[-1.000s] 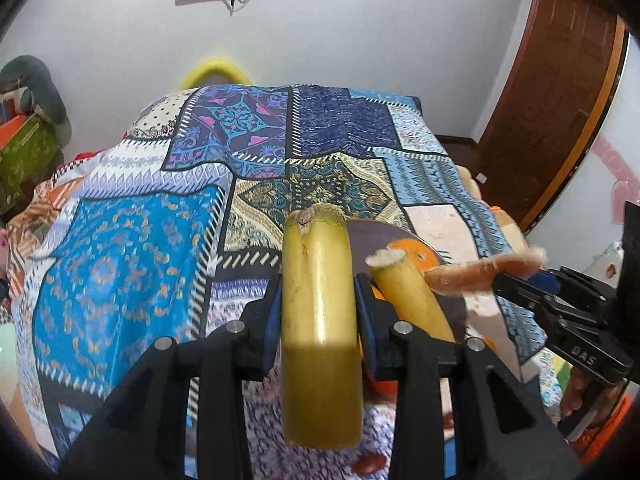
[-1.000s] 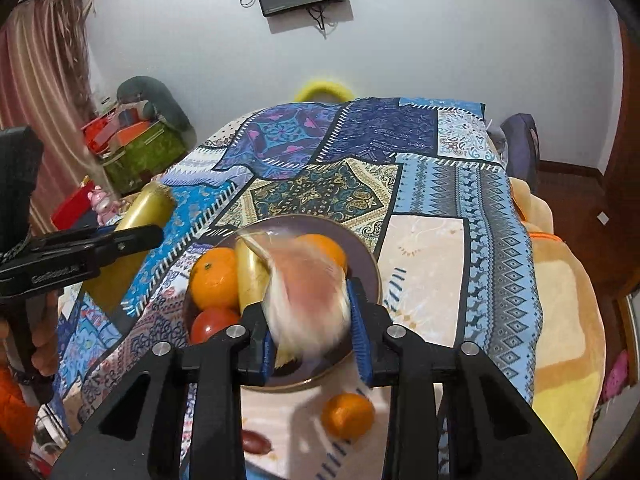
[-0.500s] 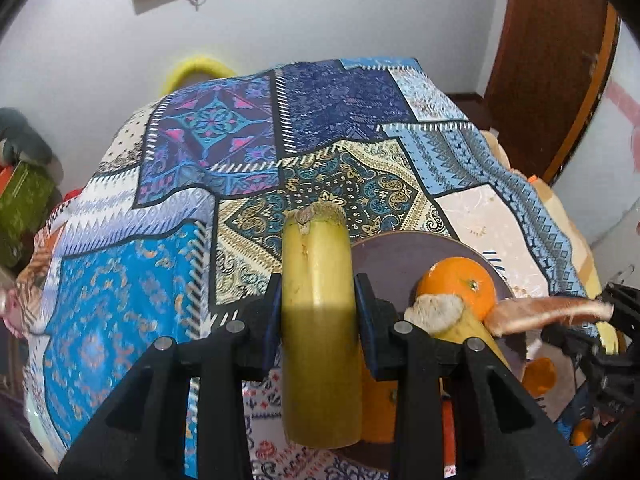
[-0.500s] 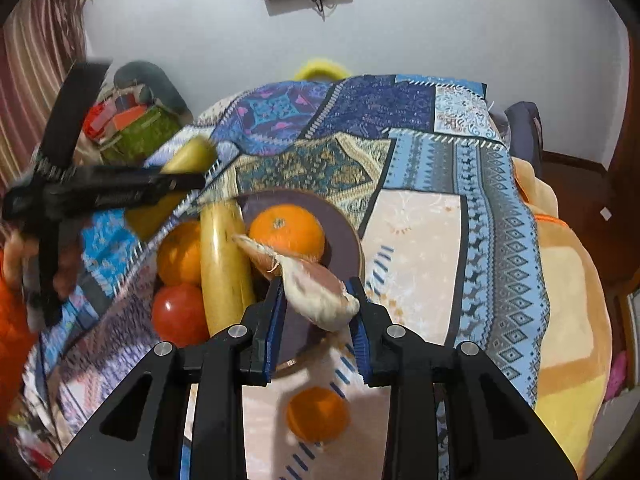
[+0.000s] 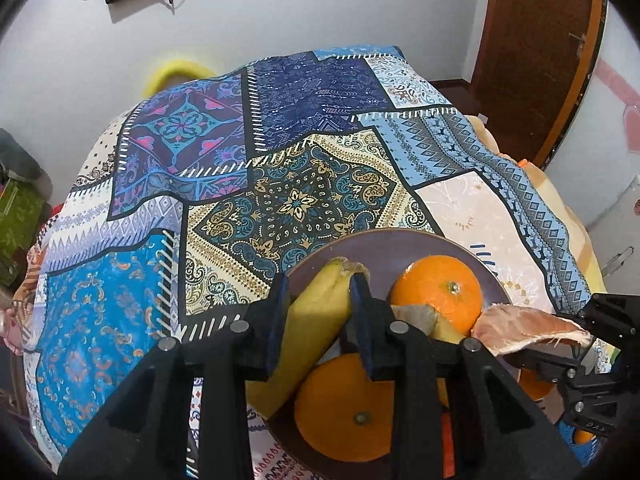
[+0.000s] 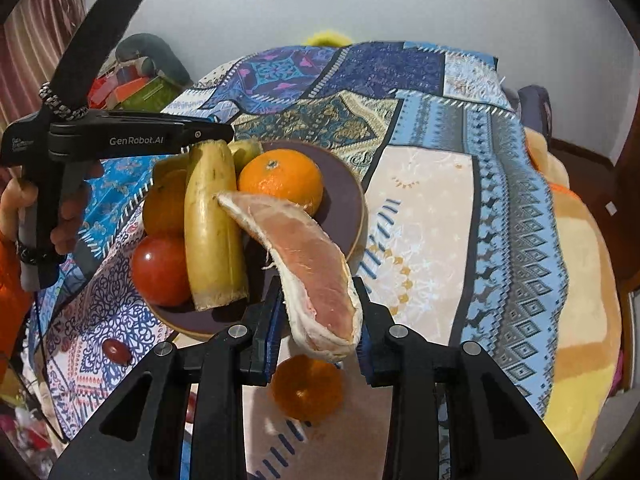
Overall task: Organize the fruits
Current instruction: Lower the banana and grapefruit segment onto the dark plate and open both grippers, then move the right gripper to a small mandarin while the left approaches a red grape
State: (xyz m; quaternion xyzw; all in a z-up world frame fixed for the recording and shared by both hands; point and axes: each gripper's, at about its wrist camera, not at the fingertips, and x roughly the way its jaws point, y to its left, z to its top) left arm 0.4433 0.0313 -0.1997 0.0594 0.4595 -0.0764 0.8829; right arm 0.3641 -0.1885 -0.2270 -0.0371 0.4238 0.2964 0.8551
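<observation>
Right wrist: pomelo wedge (image 6: 316,280), pink flesh, white pith, curved.

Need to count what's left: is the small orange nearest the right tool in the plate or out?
Out. The orange lies on the cloth, outside the plate's rim.

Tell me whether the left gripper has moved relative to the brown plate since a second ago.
Yes. The left gripper, closing on its banana, has come in over the brown plate's rim; earlier it hung short of the plate, over the patchwork cloth.

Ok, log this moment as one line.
left gripper: closing on yellow banana piece | right gripper: opening around pink pomelo segment | both over brown round plate
</observation>
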